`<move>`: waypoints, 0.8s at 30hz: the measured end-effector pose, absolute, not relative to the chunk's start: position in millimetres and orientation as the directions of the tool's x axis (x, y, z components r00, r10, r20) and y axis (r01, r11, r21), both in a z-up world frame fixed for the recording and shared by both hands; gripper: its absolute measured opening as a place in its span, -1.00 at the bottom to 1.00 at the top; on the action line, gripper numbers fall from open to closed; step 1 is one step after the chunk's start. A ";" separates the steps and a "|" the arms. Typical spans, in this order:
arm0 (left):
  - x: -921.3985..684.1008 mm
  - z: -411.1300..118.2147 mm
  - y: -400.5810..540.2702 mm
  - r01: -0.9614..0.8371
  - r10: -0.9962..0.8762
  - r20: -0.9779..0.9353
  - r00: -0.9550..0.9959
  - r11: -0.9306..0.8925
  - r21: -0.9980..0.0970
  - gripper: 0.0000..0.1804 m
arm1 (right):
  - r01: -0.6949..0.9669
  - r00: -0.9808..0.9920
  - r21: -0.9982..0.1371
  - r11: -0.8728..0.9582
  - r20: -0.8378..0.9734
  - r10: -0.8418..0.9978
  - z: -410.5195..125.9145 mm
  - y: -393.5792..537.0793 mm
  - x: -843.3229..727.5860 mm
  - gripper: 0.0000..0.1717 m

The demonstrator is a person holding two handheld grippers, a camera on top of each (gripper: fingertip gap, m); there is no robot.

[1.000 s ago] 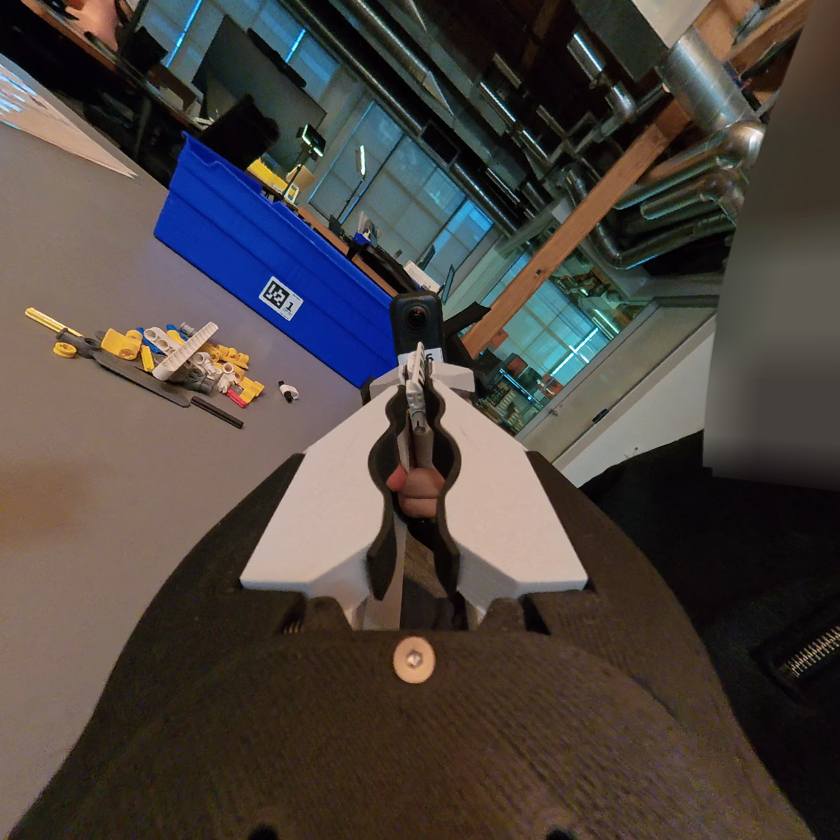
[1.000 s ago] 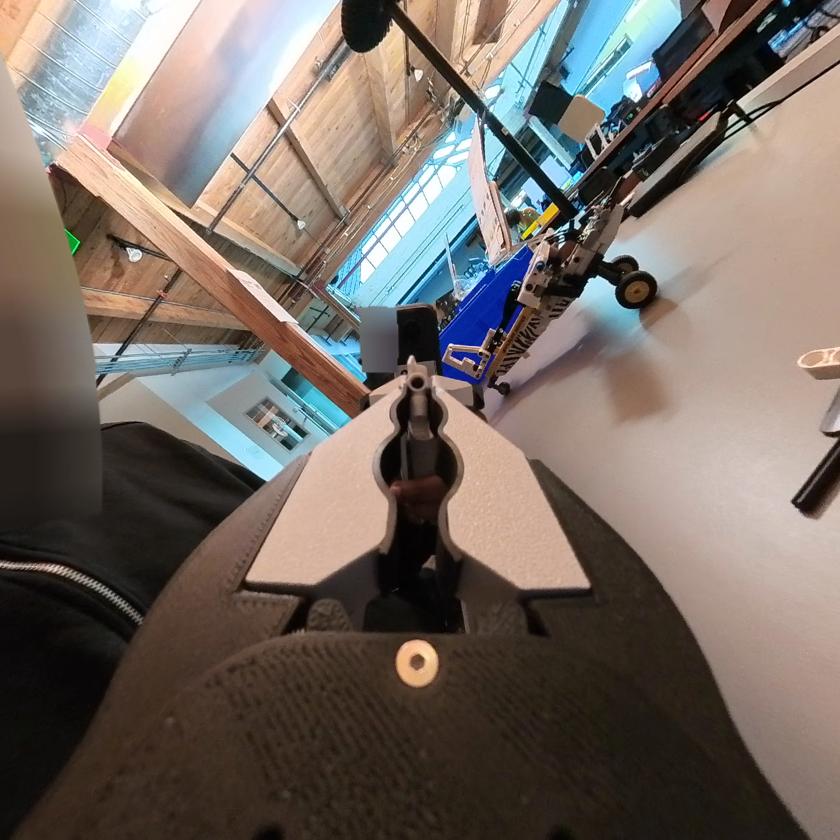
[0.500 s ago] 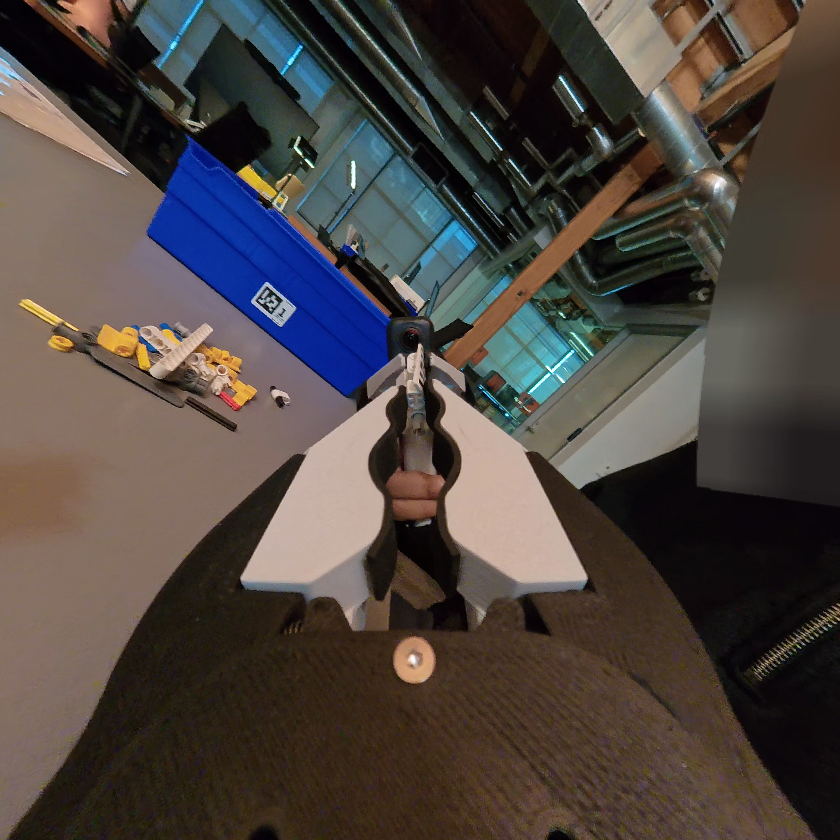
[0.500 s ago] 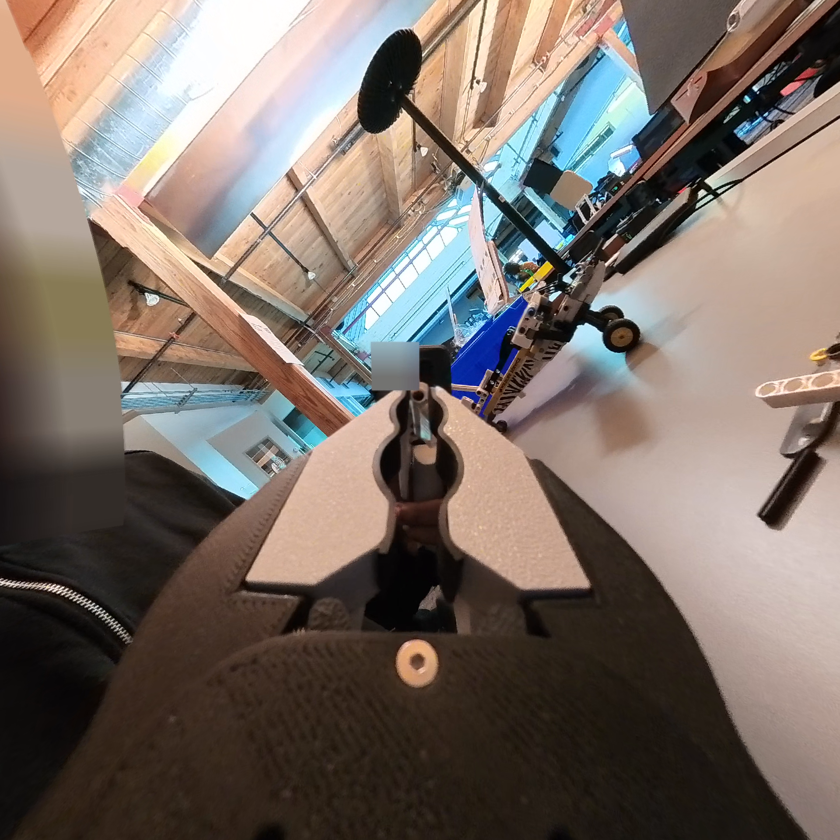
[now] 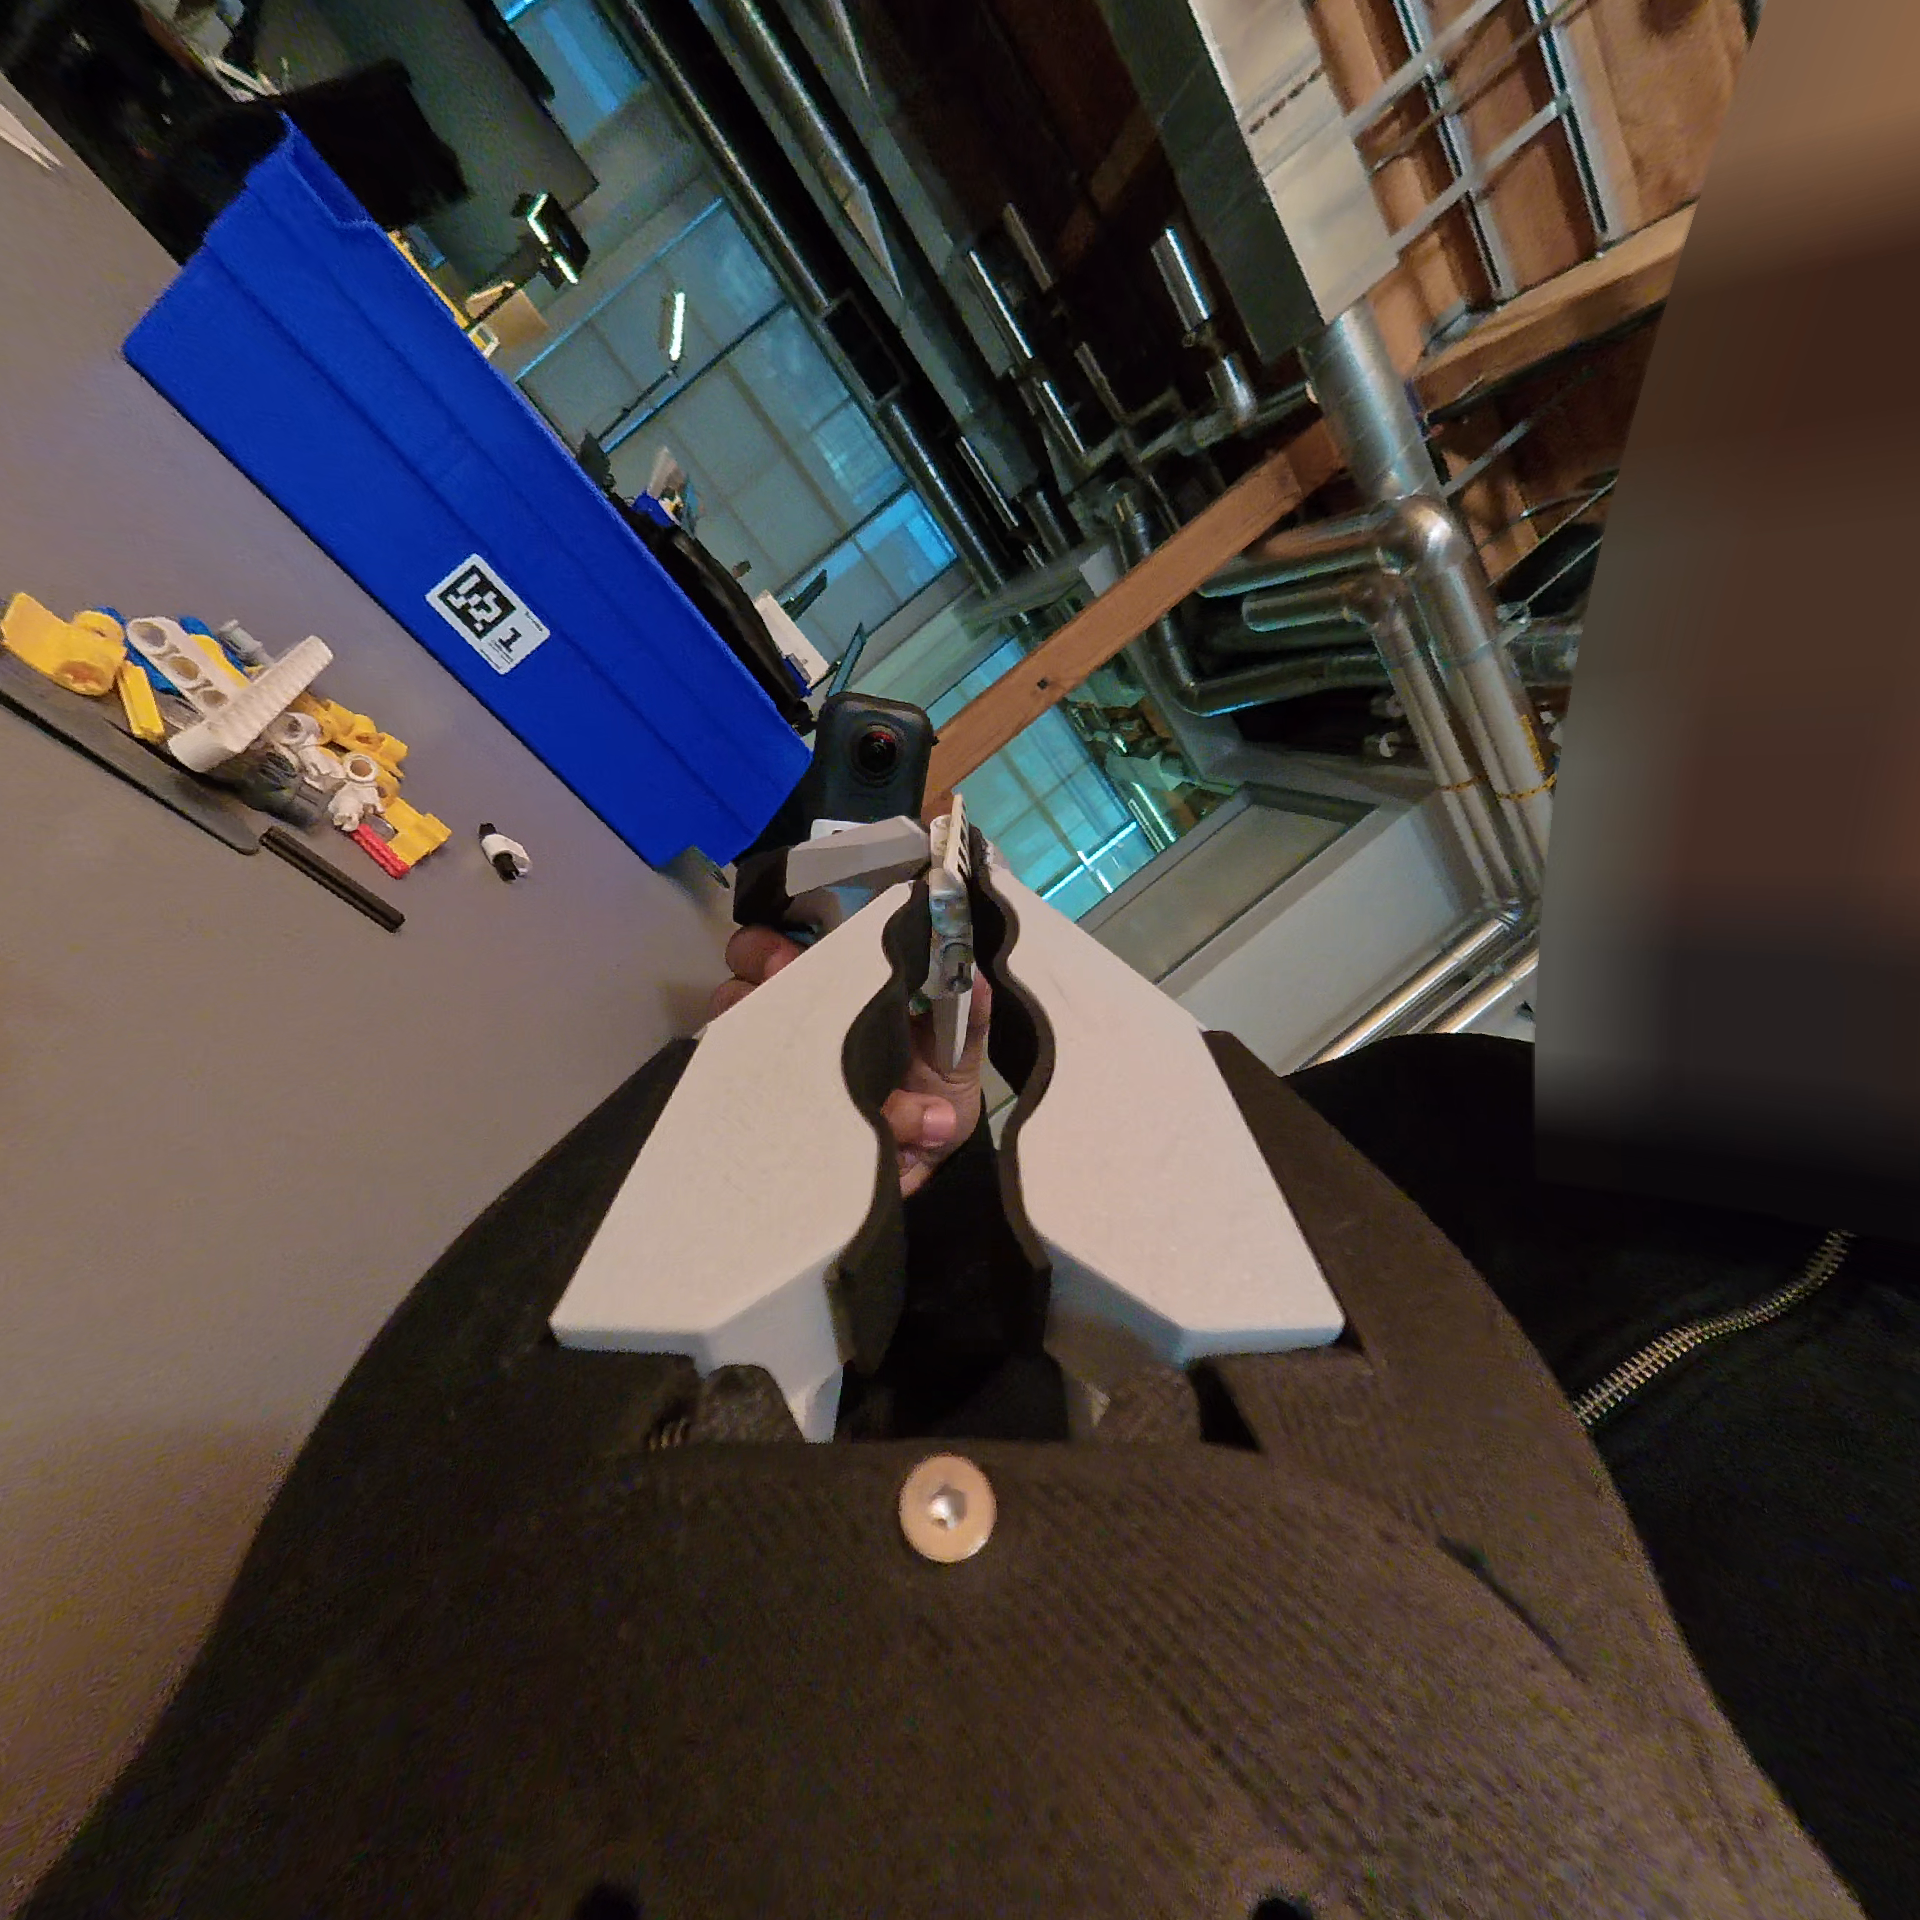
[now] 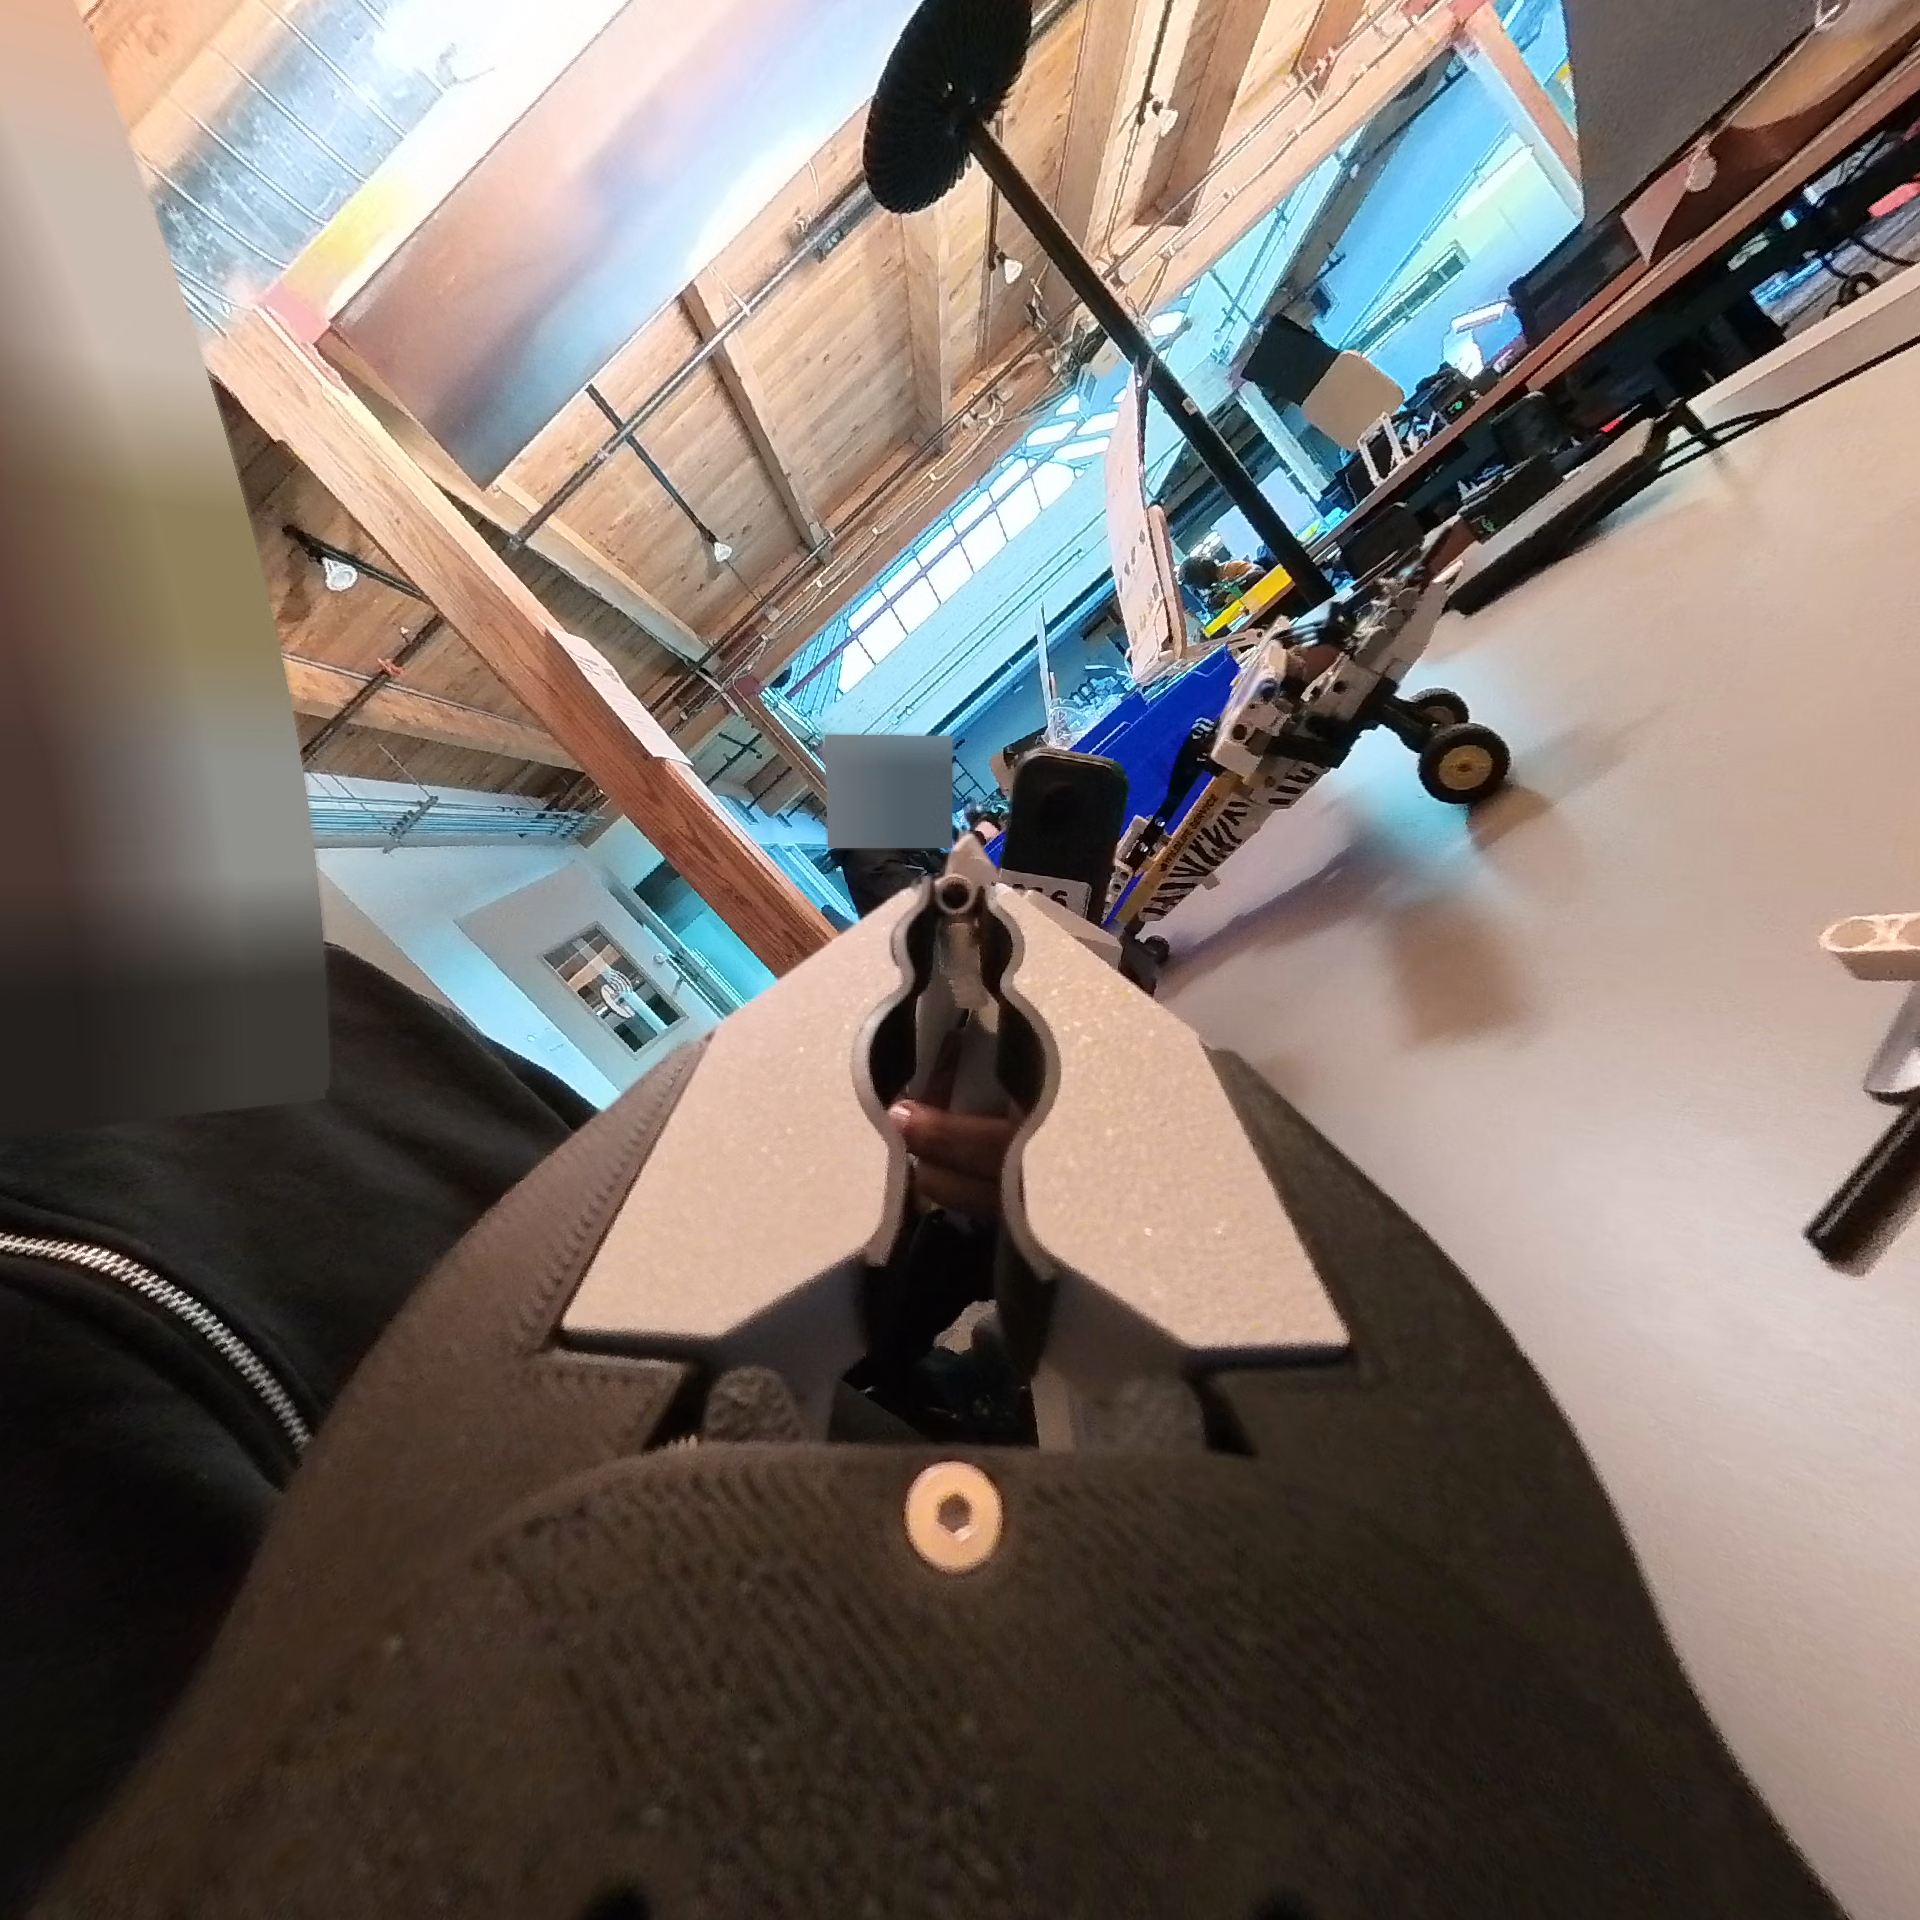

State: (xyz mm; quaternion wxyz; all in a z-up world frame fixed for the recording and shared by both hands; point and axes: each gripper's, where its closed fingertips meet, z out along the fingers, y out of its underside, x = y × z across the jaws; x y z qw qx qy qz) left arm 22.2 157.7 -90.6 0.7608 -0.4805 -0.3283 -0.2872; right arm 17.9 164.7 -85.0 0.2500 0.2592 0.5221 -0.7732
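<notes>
Grey-white toothed part (image 5: 951, 914) pinched in the left gripper's (image 5: 954, 904) fingers (nearly closed); right gripper (image 6: 958, 914) clamps a grey tube (image 6: 956, 896).

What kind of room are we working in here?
Likely a converted industrial workshop or lab: exposed metal ducts, timber ceiling beams, and a grey table with building-toy parts and a blue bin.

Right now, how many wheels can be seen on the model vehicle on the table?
2. One wheel with a yellow hub is nearest; a second wheel sits just behind it, on the model vehicle on the table. Other wheels may be hidden.
</notes>
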 end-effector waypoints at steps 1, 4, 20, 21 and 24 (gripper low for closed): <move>22.3 -90.5 157.8 0.753 -0.122 0.776 0.619 0.373 -0.542 -0.96 | 0.654 -0.743 -0.680 -0.332 -0.660 -0.111 -85.1 164.8 17.6 -0.95; 21.7 -91.0 157.9 0.747 -0.111 0.774 0.623 0.376 -0.547 -0.96 | 0.635 -0.754 -0.692 -0.344 -0.651 -0.083 -85.2 165.3 15.6 -0.95; 23.2 -90.9 167.2 0.744 -0.105 0.773 0.625 0.380 -0.549 -0.96 | 0.655 -0.724 -0.622 -0.429 -0.678 -0.124 -78.3 174.9 9.1 -0.96; 23.5 -91.3 167.9 0.740 -0.098 0.771 0.629 0.378 -0.556 -0.96 | 0.652 -0.726 -0.621 -0.434 -0.677 -0.121 -78.0 175.5 8.8 -0.96; 24.0 -91.3 169.4 0.742 -0.101 0.772 0.628 0.376 -0.555 -0.96 | 0.654 -0.721 -0.608 -0.450 -0.681 -0.128 -76.9 177.4 7.8 -0.96</move>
